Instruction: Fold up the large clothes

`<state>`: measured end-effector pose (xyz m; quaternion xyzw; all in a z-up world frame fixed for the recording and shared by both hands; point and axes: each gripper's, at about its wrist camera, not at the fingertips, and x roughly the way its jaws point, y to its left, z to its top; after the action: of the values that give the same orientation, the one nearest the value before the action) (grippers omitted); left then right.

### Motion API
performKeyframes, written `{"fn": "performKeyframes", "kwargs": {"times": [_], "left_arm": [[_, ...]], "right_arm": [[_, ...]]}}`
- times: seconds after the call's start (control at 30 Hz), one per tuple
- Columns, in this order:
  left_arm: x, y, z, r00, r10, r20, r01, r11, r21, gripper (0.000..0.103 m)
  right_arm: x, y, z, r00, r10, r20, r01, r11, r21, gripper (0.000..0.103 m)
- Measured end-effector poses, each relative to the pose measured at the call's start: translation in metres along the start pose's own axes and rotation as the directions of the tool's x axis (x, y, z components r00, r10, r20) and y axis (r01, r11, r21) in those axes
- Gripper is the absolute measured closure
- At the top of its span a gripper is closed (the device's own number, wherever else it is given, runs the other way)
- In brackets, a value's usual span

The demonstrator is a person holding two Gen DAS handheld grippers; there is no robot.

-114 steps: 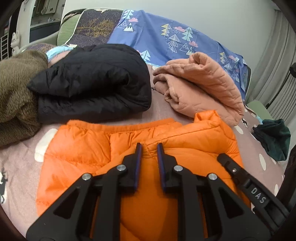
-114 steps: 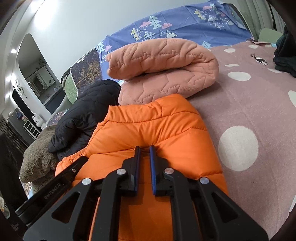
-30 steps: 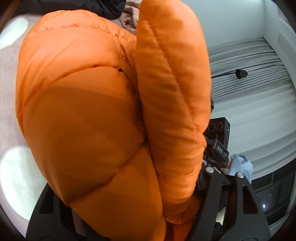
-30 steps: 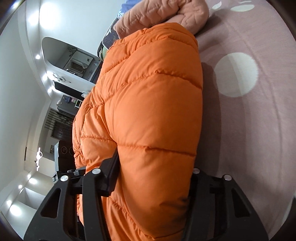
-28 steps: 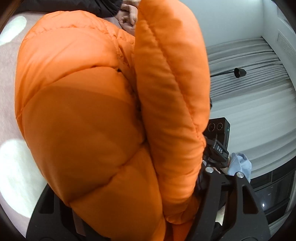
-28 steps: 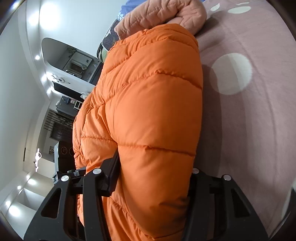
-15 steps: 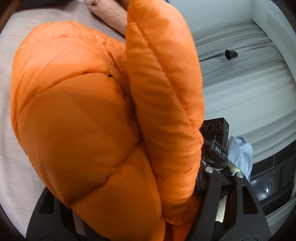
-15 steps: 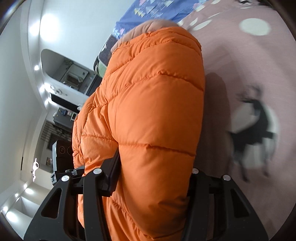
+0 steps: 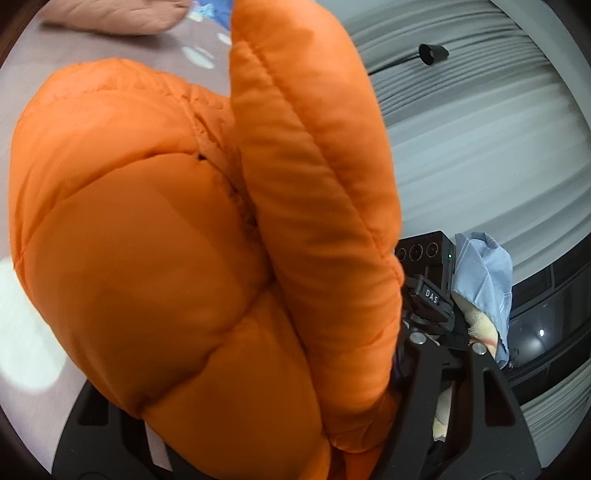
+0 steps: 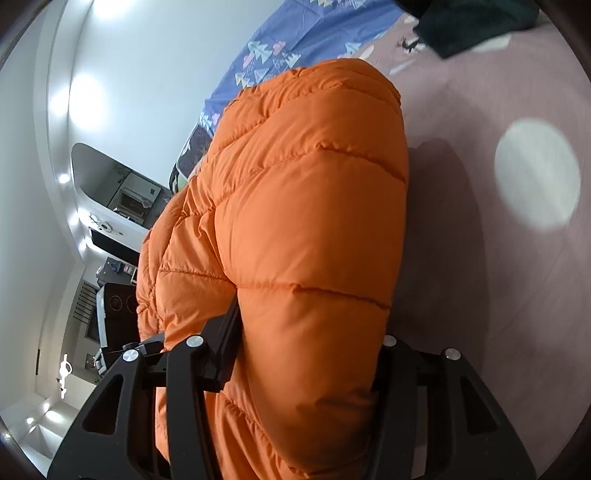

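Observation:
A folded orange puffer jacket (image 9: 155, 258) fills both views; it also shows in the right wrist view (image 10: 295, 221). My left gripper (image 9: 266, 424) is clamped around one end of the thick bundle, its fingertips hidden by fabric. My right gripper (image 10: 306, 369) is clamped around the other end, its left finger (image 10: 225, 350) pressed against the jacket's side. The jacket is held up off the pink dotted bed cover (image 10: 498, 258). The right gripper's body (image 9: 428, 280) shows beyond the jacket in the left wrist view.
A folded peach quilted garment (image 9: 118, 14) lies on the bed at the back. A dark green garment (image 10: 476, 22) lies at the far right. A blue patterned sheet (image 10: 295, 48) covers the headboard end. Grey curtains (image 9: 480, 129) hang to the right.
Both grippers have carried the orange jacket across the bed to the right; the peach garment has slid out of the right view and the dark green garment has come in.

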<state>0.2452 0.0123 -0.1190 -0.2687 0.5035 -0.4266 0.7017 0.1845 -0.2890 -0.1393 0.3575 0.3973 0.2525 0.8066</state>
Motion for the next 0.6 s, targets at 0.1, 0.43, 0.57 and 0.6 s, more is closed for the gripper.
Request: {"fn": "performKeyframes", "kwargs": {"times": [0.1,0.43,0.57,0.6], "left_arm": [[0.018,-0.013,0.021,1.000,-0.006,0.014,0.006,1.000,0.020,0.034],[0.038,-0.054,0.133,0.995,0.006,0.100,-0.016,0.994,0.107,0.034],[0.047,-0.062,0.198,0.992,0.040,0.121,-0.054,0.992,0.113,0.034],[0.049,-0.062,0.209,0.991,0.047,0.127,-0.061,0.992,0.113,0.034]], "right_arm": [[0.002,-0.004,0.023,1.000,0.009,0.023,-0.009,1.000,-0.011,0.053],[0.028,-0.006,0.148,0.989,0.123,0.084,-0.118,0.991,-0.058,0.053],[0.057,-0.013,0.208,0.985,0.140,0.097,-0.136,0.990,-0.047,0.053],[0.067,-0.016,0.222,0.986,0.134,0.102,-0.130,0.991,-0.044,0.053]]}}
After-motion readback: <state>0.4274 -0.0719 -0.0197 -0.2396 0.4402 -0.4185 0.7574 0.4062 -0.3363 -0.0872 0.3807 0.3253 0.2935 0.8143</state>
